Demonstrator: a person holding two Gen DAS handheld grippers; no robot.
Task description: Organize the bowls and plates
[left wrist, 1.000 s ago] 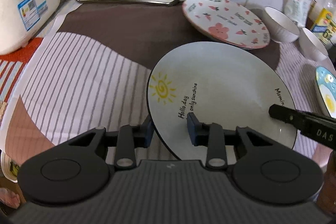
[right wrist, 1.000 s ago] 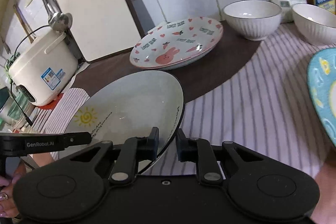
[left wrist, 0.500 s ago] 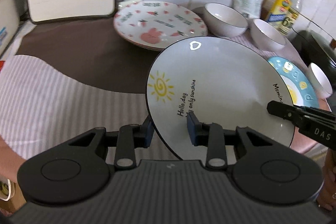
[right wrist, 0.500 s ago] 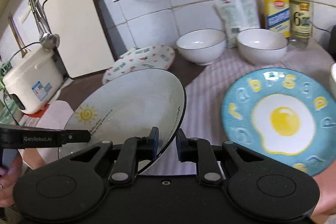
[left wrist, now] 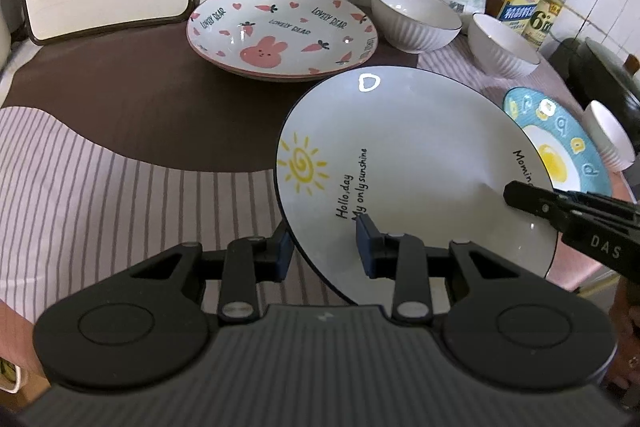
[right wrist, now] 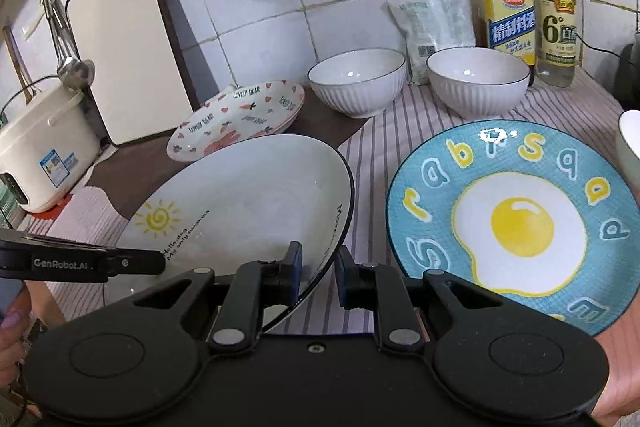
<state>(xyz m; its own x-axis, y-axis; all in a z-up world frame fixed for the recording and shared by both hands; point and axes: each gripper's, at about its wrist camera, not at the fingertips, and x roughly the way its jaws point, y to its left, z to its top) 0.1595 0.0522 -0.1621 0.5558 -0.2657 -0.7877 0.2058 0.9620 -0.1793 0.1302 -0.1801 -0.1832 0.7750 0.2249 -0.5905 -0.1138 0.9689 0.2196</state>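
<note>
Glazed ceramic, the sun plate [left wrist: 416, 155] is stiff, smooth, probably slippery and breakable, so the rim is the right place to hold. The left gripper [left wrist: 326, 253] is clamped on its near-left rim, the right gripper [right wrist: 318, 273] on its right rim. It hangs tilted above the striped cloth [left wrist: 112, 195], face up, just left of the blue egg plate [right wrist: 516, 215]. Being round, it has no long axis.

Worktop [right wrist: 372, 155]: lying under a striped cloth [left wrist: 120, 195] with a brown patch.
Rear left: cutting board [right wrist: 124, 59] leaning against the tiled wall; rice cooker [right wrist: 44, 151] sitting beside it.
Centre: rabbit plate [left wrist: 280, 31] resting on the brown patch.
Rear right: two white bowls [right wrist: 358, 81] [right wrist: 478, 81], a packet [right wrist: 434, 19] and two bottles [right wrist: 508, 3] [right wrist: 556, 15] standing together.
Right: egg plate [right wrist: 516, 223] lying flat on the stripes.
</note>
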